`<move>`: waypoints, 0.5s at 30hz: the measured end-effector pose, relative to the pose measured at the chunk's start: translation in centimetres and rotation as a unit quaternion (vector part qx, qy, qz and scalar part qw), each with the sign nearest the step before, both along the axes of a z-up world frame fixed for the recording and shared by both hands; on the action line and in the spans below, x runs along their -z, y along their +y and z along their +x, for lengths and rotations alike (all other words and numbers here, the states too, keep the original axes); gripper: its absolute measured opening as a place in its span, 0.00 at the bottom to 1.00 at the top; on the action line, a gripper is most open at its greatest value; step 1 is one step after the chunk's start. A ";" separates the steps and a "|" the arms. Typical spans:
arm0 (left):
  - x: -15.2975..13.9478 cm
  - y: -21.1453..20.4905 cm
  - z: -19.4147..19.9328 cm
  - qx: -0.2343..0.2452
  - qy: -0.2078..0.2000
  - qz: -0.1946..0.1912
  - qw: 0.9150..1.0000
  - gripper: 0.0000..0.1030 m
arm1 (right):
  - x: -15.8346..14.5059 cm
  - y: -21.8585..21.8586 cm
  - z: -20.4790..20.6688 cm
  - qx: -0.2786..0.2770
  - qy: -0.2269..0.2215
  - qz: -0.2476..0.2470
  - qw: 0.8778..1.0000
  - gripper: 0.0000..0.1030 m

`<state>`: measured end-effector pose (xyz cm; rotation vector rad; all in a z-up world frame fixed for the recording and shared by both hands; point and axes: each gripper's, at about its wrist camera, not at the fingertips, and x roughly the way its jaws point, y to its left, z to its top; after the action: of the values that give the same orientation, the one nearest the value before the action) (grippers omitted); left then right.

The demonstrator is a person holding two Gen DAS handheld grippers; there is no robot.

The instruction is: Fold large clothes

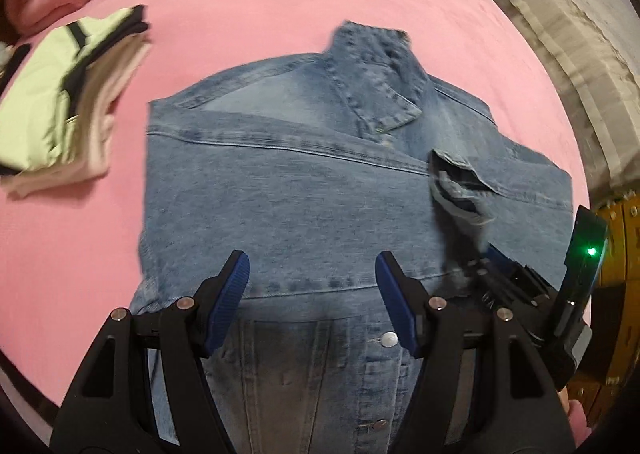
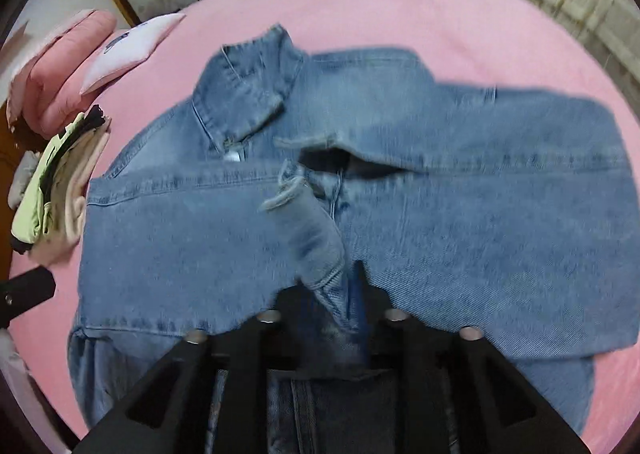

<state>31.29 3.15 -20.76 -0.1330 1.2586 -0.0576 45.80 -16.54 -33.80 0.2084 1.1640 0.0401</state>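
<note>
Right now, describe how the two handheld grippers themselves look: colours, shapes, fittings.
The left gripper has a matte black frame with triangular cut-outs, round silver rivets at the pivots, and jaws lined with ribbed blue pads. The right gripper has the same black frame and silver rivets, with blue showing at the jaws. In the left wrist view, a black module on it shows a green light. No cables or markings are visible.

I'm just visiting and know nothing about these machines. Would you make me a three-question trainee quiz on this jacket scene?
1. True or false: the left claw is open and holds nothing.
2. What does the right claw pinch? A) collar B) sleeve cuff C) pillow
3. Fill in: the denim jacket lies on a ____ bedsheet.

Key: 1 true; 2 B; 3 pink.
</note>
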 end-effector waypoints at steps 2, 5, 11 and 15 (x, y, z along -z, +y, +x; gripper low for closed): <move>0.0 -1.3 0.5 0.030 0.005 -0.011 0.999 0.62 | 0.4 0.0 -0.7 0.002 0.004 0.023 1.000 0.59; -0.1 -3.1 0.8 0.062 0.006 -0.045 0.997 0.70 | 0.6 -0.5 -4.7 0.004 -0.006 0.028 1.000 0.65; 2.9 -6.3 2.0 0.043 0.064 -0.186 0.980 0.71 | -4.3 -5.1 -12.9 0.038 -0.044 0.017 0.998 0.75; 6.5 -8.2 2.7 -0.012 0.099 -0.202 0.974 0.71 | -6.3 -9.1 -17.1 0.071 -0.047 0.018 0.996 0.75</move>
<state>34.01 -5.02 -27.25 -0.5169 1.4313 -0.2855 28.74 -25.60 -27.50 0.3177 1.0526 -0.0536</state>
